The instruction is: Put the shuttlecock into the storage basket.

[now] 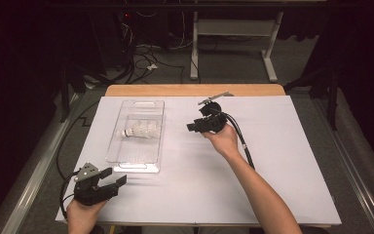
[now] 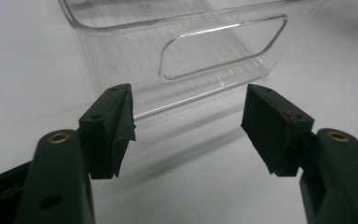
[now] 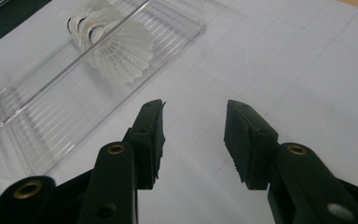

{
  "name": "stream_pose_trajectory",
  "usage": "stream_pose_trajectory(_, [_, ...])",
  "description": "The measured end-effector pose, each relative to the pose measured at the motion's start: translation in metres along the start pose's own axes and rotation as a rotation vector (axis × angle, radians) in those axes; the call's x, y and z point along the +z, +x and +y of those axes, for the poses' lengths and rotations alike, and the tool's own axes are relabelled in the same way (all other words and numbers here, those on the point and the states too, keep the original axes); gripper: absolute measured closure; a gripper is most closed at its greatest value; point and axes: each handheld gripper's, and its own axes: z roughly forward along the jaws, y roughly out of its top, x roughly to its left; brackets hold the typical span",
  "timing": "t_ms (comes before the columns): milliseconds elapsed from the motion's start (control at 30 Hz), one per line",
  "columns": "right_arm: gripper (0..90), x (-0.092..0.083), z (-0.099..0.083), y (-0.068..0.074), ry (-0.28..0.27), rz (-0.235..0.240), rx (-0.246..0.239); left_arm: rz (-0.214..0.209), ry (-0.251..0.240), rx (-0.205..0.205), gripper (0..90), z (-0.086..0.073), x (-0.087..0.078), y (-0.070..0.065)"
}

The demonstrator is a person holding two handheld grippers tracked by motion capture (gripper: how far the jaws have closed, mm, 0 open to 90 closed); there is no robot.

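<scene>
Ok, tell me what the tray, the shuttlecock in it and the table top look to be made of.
Tray: clear hard plastic, glossy; the white surface shows through it, and its ribbed floor and edges catch highlights. Shuttlecock: white skirt, feather or plastic, too small to tell; the rounded tip with dark bands could be cork or foam. Table top: a matt white sheet with faint grid lines, over a wood-coloured board at the far edge.

Bkgd: dark room, grey carpet floor (image 1: 233,63); white metal desk frame (image 1: 268,46) at rear; black cables (image 1: 143,61) tangled on floor, left-ctr.
</scene>
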Motion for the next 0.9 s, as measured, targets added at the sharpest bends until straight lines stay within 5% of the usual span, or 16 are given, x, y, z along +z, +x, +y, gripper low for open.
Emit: stream_pose_trajectory(900, [57.7, -0.007, -0.013, -0.008, 0.003, -0.021, -0.001, 0.000, -0.002, -0.003, 34.9, 0.000, 0.000, 0.000])
